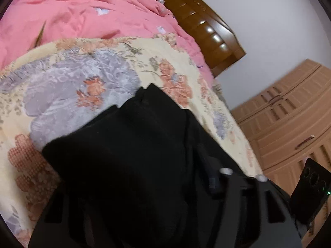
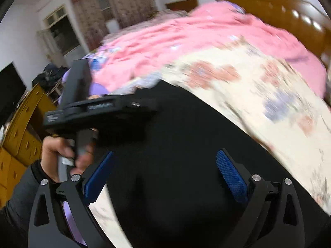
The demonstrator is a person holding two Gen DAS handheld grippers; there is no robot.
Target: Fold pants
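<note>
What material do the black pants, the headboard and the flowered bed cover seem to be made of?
Black pants: soft matte cloth, perhaps knit or fleece; the edge looks slightly fuzzy and nothing shines.
Headboard: dark wood with a glossy varnish; bright light spots sit on its carved panels.
Flowered bed cover: woven or quilted cloth, cream with a raised floral pattern; the exact fibre cannot be told.

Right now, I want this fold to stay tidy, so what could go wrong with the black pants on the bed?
1. The right tongs stand open above the black pants, gripping nothing, so that side may slump.
2. In the left wrist view the pants hide the left tongs' tips; any grip there is unconfirmed and could slip.
3. The pants lie near the floral bedspread's edge, so a tug might drag them off.
</note>
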